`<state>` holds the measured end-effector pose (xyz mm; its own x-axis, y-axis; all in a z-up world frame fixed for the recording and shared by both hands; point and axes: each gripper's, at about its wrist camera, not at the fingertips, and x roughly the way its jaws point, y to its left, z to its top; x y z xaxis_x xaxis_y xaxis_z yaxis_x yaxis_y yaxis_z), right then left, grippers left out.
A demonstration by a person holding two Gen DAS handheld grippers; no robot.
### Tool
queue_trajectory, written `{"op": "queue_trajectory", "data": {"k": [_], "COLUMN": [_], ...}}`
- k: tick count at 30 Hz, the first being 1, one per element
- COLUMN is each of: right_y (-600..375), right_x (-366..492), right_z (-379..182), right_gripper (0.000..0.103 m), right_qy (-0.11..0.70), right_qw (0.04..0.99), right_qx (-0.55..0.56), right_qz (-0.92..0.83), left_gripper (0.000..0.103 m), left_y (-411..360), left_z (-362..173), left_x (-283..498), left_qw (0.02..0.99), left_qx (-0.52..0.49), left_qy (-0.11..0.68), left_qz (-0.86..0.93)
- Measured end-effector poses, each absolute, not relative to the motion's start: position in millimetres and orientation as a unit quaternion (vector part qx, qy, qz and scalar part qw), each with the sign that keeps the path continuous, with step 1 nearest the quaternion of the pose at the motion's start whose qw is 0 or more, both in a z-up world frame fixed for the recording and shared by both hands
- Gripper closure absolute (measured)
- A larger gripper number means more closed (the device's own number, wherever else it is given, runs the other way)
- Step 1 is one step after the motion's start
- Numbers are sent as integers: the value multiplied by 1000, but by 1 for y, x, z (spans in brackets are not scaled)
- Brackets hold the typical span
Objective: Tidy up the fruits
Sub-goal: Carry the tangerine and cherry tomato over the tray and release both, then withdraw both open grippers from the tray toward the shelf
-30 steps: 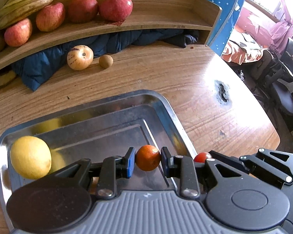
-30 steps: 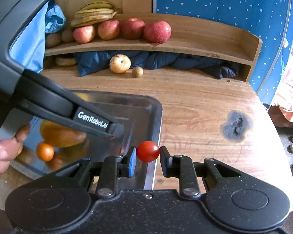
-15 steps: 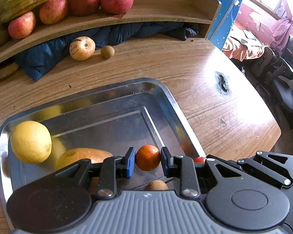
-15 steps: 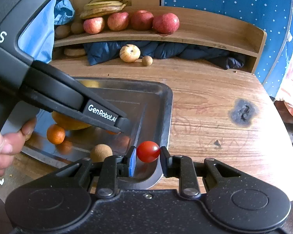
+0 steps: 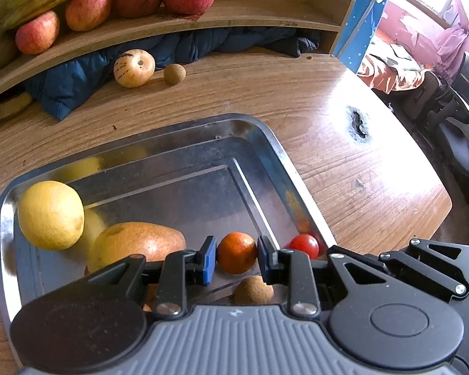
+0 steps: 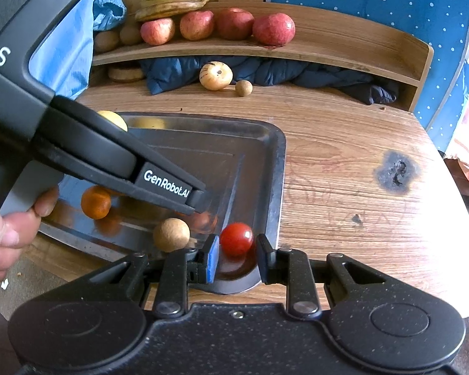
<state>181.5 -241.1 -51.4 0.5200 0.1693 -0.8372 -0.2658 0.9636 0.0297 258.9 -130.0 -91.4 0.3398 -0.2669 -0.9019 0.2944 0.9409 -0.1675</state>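
A steel tray [image 5: 265, 137] lies on the wooden table and also shows in the right wrist view [image 6: 278, 143]. My left gripper [image 5: 237, 257] is open, with a small orange [image 5: 237, 252] resting loose between its fingers on the tray. My right gripper [image 6: 237, 254] is open around a red cherry tomato [image 6: 236, 238] that sits in the tray's near right corner; the tomato also shows in the left wrist view [image 5: 304, 245]. A lemon [image 5: 50, 215], a pear [image 5: 137, 243] and a brown round fruit [image 5: 253, 292] lie in the tray.
A wooden shelf [image 6: 328, 47] at the back holds red apples [image 6: 273, 28] and bananas [image 6: 175, 0]. A pale striped fruit [image 6: 216, 75] and a small brown fruit [image 6: 244, 88] lie on the table before a blue cloth [image 6: 312, 75]. A burn mark [image 6: 395, 172] is to the right.
Both grippers have pulled back toward the tray's near edge and opened. The orange and the tomato, held before, now rest in the tray. The pear and brown fruit came into view.
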Motion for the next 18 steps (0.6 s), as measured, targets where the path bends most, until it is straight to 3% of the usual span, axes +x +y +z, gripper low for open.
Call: {"op": "queue_trajectory", "data": {"k": [9,18], "right_y": [-240,-242], "right_x": [180,172], "right_z": [-51,-44], "right_gripper": [74,68], "right_qy": [474,475], "right_qw": [870,870], "right_qx": [-52,-53], "right_qz": [126,121], "left_gripper": [70,55], "left_y": [-125,-113], "left_z": [-89,-79], "left_x": [254,245], "left_qw": [818,825], "left_qx": [6,-3], "left_qy": [548,540], "left_qz": [-172,-166]}}
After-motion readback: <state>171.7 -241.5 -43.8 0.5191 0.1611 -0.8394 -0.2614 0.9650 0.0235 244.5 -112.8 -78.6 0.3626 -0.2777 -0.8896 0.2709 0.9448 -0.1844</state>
